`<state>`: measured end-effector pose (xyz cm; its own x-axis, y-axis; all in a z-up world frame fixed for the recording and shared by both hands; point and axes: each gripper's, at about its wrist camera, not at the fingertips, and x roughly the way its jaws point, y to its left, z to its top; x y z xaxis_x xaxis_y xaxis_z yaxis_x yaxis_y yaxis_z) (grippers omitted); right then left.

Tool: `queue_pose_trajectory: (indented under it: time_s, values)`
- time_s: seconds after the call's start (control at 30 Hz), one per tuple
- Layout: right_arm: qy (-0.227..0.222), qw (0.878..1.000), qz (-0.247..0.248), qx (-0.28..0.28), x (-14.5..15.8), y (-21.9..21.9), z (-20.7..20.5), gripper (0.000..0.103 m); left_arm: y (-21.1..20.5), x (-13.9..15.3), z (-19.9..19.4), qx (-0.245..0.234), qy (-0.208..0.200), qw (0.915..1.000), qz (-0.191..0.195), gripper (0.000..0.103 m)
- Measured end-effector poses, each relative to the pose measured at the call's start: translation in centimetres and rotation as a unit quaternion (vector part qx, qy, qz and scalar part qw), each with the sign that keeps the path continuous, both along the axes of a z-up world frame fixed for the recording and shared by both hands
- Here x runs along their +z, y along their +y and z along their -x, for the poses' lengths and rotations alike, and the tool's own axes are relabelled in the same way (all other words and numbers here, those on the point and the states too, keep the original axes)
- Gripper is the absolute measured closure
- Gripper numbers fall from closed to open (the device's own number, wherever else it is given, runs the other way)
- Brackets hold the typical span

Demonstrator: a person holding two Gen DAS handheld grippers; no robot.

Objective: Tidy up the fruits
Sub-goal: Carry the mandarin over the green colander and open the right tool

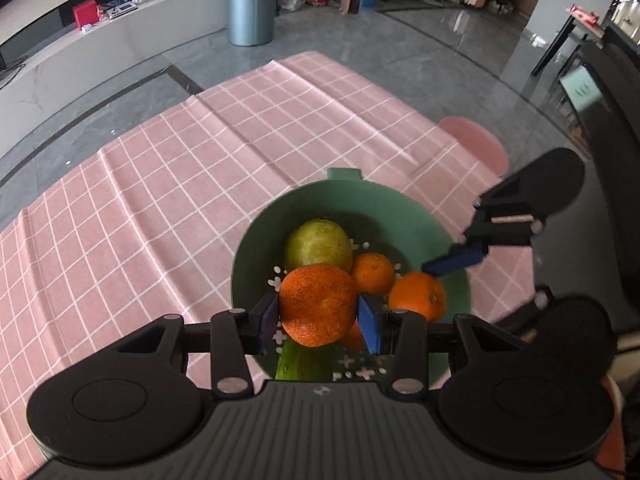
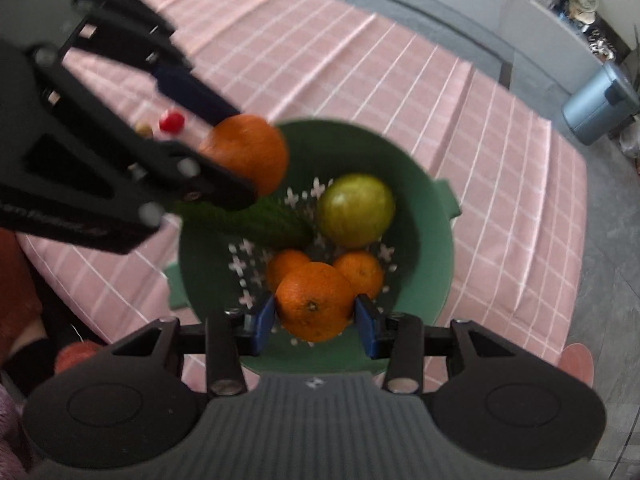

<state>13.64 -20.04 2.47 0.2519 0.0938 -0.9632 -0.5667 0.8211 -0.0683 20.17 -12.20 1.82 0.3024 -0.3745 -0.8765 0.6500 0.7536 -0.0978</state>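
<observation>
A green colander bowl (image 1: 404, 208) stands on the pink checked tablecloth; it also shows in the right wrist view (image 2: 424, 248). My left gripper (image 1: 318, 312) is shut on a large orange (image 1: 318, 304) above the bowl; that orange also shows in the right wrist view (image 2: 250, 152). My right gripper (image 2: 316, 316) is shut on another orange (image 2: 314, 300), seen in the left wrist view too (image 1: 418, 294). In the bowl lie a green-yellow round fruit (image 1: 318, 244), a small orange (image 1: 372, 272), a cucumber (image 2: 272, 220) and one more small orange (image 2: 286, 264).
The pink checked tablecloth (image 1: 160, 184) covers the table. Two small fruits, one red (image 2: 171, 121) and one olive (image 2: 143, 129), lie on the cloth past the bowl. A pink stool (image 1: 476, 144) stands at the table's far edge. A grey bin (image 1: 251, 8) stands on the floor.
</observation>
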Motion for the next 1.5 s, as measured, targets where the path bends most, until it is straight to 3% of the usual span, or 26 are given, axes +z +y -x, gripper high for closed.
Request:
queue_pose_trajectory:
  time_s: [0.47,0.77,0.8,1.0,1.1,1.2,1.27,1.3,1.43,1.5]
  values:
    - [0.041,0.999,0.003,0.000,-4.2,-0.8,-2.5,0.063,-2.4,-3.3,-1.5,0.005,-0.005,0.9981,-0.062,0.054]
    - [0.073,0.997,0.025,0.007,-5.8,-0.5,-2.5,0.063,-2.8,-5.0,-2.7,0.027,0.021,0.9949,-0.095,0.051]
    - [0.076,0.997,0.027,0.008,-6.0,-0.4,-2.5,0.063,-2.6,-5.2,-2.6,0.026,0.019,0.9948,-0.096,0.047]
    - [0.080,0.997,0.022,0.001,-6.2,-0.3,-2.7,0.064,-1.7,-5.4,-2.5,0.021,0.019,0.9972,-0.069,0.047]
    - [0.080,0.997,0.023,-0.001,-6.3,-0.2,-2.9,0.060,-1.7,-5.1,-2.0,0.012,0.013,0.9981,-0.058,0.036]
    - [0.079,0.997,0.020,0.002,-5.9,0.0,-2.7,0.050,-1.8,-4.3,-1.4,0.012,-0.005,0.9982,-0.058,0.033]
    - [0.072,0.997,0.023,0.003,-5.5,0.2,-2.5,0.036,-1.7,-3.7,-0.9,0.019,-0.020,0.9980,-0.056,0.030]
    - [0.066,0.998,0.025,0.003,-5.2,0.3,-2.3,0.034,-1.7,-3.4,-0.7,0.021,-0.023,0.9981,-0.053,0.030]
    - [0.052,0.998,0.028,0.005,-4.4,0.6,-1.9,0.033,-1.4,-1.8,0.0,0.027,-0.031,0.9984,-0.038,0.029]
    - [0.044,0.998,0.033,0.002,-4.0,0.9,-1.6,0.033,-1.4,-1.1,0.5,0.028,-0.039,0.9976,-0.049,0.029]
